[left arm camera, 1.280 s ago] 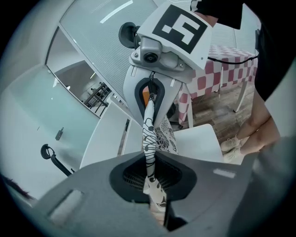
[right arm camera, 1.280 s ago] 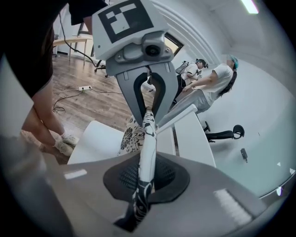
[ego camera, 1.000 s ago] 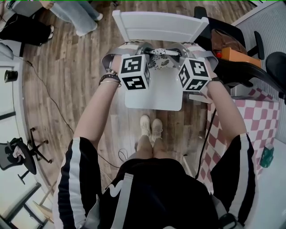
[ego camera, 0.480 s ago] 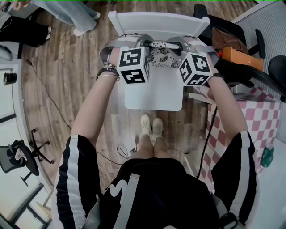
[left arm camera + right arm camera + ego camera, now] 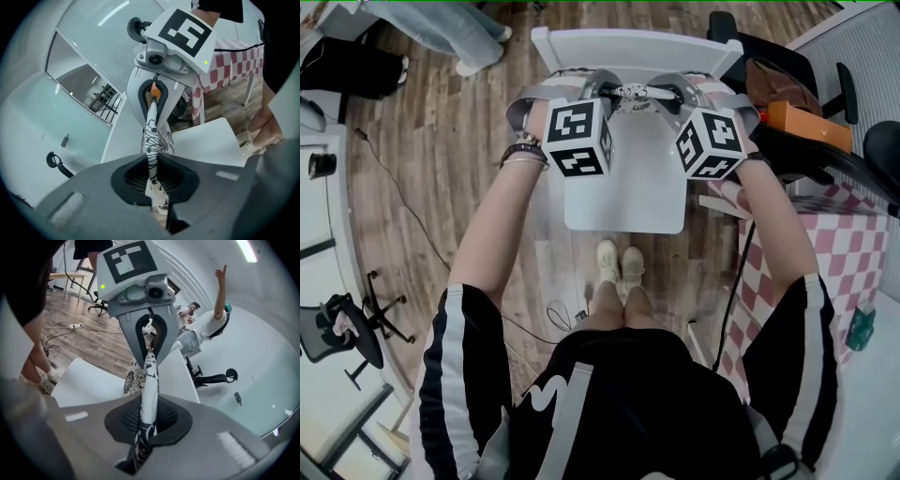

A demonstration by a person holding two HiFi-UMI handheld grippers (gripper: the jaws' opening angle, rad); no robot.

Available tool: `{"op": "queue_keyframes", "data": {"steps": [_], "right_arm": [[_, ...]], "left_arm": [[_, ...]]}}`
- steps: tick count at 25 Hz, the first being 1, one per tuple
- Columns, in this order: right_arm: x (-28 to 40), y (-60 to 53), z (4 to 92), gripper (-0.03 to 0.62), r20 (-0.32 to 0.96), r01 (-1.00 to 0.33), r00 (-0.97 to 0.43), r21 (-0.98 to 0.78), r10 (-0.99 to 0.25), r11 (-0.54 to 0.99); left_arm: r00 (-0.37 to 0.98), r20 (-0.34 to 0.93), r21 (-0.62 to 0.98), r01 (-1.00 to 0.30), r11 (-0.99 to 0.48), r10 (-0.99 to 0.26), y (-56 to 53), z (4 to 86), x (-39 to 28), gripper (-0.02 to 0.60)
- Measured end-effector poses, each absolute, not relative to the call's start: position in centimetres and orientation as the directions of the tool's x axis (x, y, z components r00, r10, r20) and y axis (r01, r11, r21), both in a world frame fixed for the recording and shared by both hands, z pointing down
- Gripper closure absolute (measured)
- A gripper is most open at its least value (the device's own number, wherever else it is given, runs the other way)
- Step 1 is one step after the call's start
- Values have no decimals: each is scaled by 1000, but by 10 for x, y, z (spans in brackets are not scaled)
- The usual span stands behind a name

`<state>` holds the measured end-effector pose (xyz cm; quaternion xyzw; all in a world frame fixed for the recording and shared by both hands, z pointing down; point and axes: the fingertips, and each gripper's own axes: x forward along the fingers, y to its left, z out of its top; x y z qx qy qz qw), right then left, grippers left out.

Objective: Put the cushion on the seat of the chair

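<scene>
A black-and-white flower-patterned cushion (image 5: pixel 635 93) hangs stretched between my two grippers, above the rear of the white chair's seat (image 5: pixel 623 192) and just before its backrest (image 5: pixel 633 47). My left gripper (image 5: pixel 606 92) is shut on the cushion's left end, my right gripper (image 5: pixel 669 94) on its right end. In the left gripper view the cushion's edge (image 5: pixel 151 136) runs taut from my left gripper's jaws (image 5: pixel 153 165) to the right gripper (image 5: pixel 161 70) opposite. In the right gripper view the cushion's edge (image 5: pixel 149 380) runs from my right gripper (image 5: pixel 148 420) to the left gripper (image 5: pixel 140 291). The marker cubes hide most of the cushion in the head view.
The wearer's feet (image 5: pixel 617 267) stand just before the chair. A black office chair (image 5: pixel 811 89) with an orange thing (image 5: pixel 806 127) and a checked tablecloth (image 5: pixel 853 244) are close on the right. Another person's legs (image 5: pixel 455 28) stand at the back left. A cable (image 5: pixel 403 202) lies on the wooden floor.
Both grippers have carried the cushion toward the chair's backrest. Less of the patterned cloth shows between the cubes than before; both grips are unchanged.
</scene>
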<state>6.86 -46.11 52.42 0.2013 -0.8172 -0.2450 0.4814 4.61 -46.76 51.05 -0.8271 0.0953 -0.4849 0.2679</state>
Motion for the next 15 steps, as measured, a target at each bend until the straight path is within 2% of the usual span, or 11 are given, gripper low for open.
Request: {"op": "queue_keyframes", "data": {"steps": [15], "right_arm": [[64, -384, 596, 585, 761, -89, -474, 459, -443, 884]], "left_arm": [[517, 800, -409, 97, -908, -305, -397, 580, 43, 563]]}}
